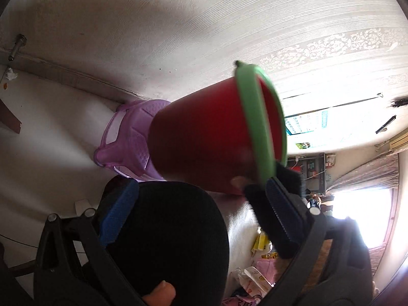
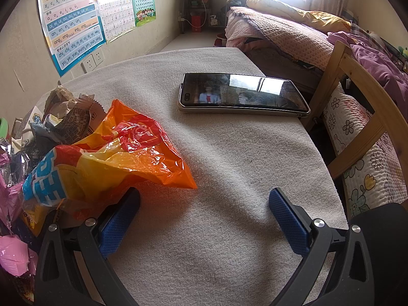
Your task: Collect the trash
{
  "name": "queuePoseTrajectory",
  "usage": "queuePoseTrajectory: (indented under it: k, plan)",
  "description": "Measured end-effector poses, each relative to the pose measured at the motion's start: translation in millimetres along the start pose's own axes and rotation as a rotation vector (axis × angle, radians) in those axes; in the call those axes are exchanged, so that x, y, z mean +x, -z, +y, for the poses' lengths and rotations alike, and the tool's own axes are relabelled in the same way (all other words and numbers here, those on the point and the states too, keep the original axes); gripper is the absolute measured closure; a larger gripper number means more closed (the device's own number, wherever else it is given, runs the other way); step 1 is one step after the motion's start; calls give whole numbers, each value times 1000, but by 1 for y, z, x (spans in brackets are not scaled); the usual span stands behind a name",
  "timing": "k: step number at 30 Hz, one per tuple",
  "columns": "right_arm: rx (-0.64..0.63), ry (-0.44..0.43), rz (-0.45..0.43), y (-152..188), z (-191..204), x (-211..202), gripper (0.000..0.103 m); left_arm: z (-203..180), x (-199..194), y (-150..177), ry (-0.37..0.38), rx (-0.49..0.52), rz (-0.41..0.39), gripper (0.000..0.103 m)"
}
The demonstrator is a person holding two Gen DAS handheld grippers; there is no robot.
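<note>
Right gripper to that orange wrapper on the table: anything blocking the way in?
Nothing visible does. The right gripper is open just above the table cloth, and the orange wrapper lies directly ahead of its left finger, its corner facing the gap. The phone lies farther back, clear of the path.

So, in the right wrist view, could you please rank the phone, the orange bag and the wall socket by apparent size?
1. Orange bag, though it lies nearest the camera.
2. Phone.
3. Wall socket, farthest away.
</note>
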State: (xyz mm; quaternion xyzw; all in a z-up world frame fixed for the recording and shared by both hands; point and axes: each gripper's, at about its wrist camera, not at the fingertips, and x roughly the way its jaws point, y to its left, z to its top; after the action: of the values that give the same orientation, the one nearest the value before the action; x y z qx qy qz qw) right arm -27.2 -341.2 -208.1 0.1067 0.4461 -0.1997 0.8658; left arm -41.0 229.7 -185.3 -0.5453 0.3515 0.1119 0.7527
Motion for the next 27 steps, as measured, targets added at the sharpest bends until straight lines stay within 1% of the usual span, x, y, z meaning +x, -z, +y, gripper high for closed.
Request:
queuePoseTrajectory:
  k: [6,13,19,27]
  plan:
    - [0,0,0,0,0,0,6,-2,1,-1,-7,1,2,5]
    - [0,0,0,0,0,0,6,-13,-4,2,-36,38,-12,5]
    - [0,0,0,0,0,0,6,-10,-3,3,-44,44,-21,5]
    - [0,0,-1,0,0,0,6,-11,-3,1,-44,36,-10,5]
